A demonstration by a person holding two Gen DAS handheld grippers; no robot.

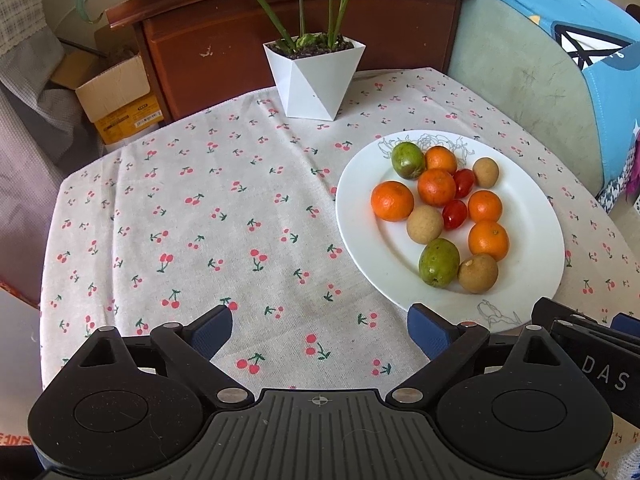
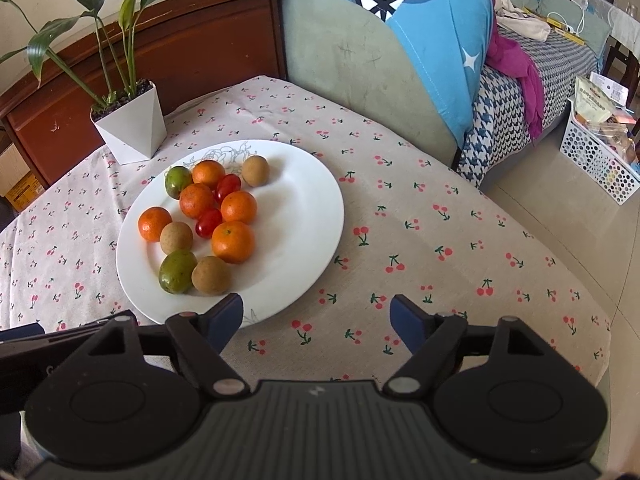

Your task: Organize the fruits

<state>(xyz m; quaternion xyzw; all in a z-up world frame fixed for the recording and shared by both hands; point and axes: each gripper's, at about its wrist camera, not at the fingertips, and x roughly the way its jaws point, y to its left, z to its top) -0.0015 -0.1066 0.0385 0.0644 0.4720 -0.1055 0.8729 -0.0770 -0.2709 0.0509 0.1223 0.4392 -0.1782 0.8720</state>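
A white plate (image 1: 532, 216) sits on the cherry-print tablecloth, and also shows in the right wrist view (image 2: 304, 216). It holds several oranges (image 1: 392, 201) (image 2: 233, 241), two green fruits (image 1: 439, 263) (image 2: 177, 271), three brown round fruits (image 1: 477, 273) (image 2: 211, 275) and two red cherry tomatoes (image 1: 455, 214) (image 2: 208, 222). My left gripper (image 1: 320, 334) is open and empty, low over the cloth left of the plate's near edge. My right gripper (image 2: 318, 322) is open and empty, at the plate's near right edge.
A white angular pot with a green plant (image 1: 314, 76) (image 2: 130, 126) stands at the table's back. A wooden headboard (image 1: 240, 32) and a green chair with blue cloth (image 2: 380, 52) lie behind. A cardboard box (image 1: 116, 96) sits left; a white basket (image 2: 596, 160) sits on the floor right.
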